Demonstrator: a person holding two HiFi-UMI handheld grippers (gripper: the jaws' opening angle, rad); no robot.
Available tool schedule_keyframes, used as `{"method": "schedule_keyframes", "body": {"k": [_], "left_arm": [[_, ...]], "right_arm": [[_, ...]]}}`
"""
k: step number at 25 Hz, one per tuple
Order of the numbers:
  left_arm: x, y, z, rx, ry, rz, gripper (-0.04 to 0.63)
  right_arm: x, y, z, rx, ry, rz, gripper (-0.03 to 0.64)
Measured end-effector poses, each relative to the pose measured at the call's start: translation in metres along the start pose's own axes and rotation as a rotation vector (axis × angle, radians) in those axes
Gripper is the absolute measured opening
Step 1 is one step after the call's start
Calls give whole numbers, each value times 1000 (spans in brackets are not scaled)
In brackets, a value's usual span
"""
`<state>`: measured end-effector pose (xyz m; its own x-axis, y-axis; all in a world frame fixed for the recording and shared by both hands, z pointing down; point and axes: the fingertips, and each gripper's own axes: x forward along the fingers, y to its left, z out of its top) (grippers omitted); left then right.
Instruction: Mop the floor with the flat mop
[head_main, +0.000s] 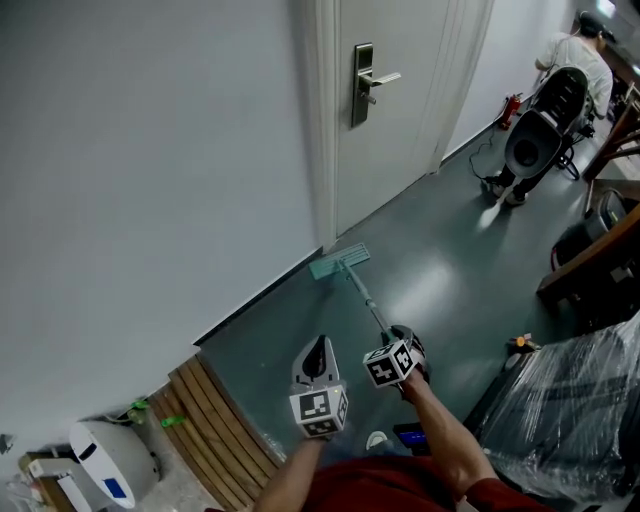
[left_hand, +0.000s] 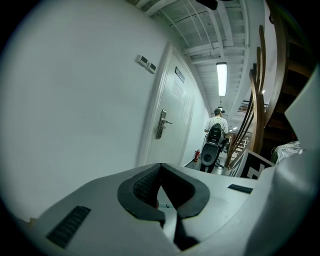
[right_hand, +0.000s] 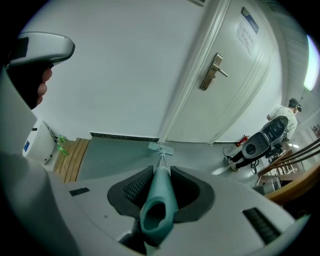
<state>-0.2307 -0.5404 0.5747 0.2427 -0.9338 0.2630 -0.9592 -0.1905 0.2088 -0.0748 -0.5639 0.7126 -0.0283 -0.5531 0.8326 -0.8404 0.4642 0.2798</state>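
The right gripper (right_hand: 161, 176) is clamped on the teal grip at the top of the mop handle (right_hand: 159, 207). The left gripper (left_hand: 163, 186) has its jaws together on nothing. The mop head (head_main: 340, 263) lies flat on the floor (head_main: 440, 280), against the wall (head_main: 150, 150) beside the door (head_main: 395, 140). The mop is probably light, with a thin, stiff shaft. A second hold lower down would steady it. The door sign (right_hand: 248, 21) is unreadable.

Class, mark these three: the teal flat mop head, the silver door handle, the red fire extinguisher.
teal flat mop head (head_main: 340, 263), head view, middle of the pad.
silver door handle (head_main: 381, 79), head view, on the lever.
red fire extinguisher (head_main: 510, 108), head view, on its body.
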Motion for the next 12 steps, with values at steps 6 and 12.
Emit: {"method": "schedule_keyframes", "body": {"k": [6,12], "left_arm": [[-18,-27,0,31,-11,26,14],[-42,-61,-9,55,-20,36,14]], "right_arm": [[-11,-11,-29,50,-12,22,117],[-27,-14,-64,50,-21,38,117]]}}
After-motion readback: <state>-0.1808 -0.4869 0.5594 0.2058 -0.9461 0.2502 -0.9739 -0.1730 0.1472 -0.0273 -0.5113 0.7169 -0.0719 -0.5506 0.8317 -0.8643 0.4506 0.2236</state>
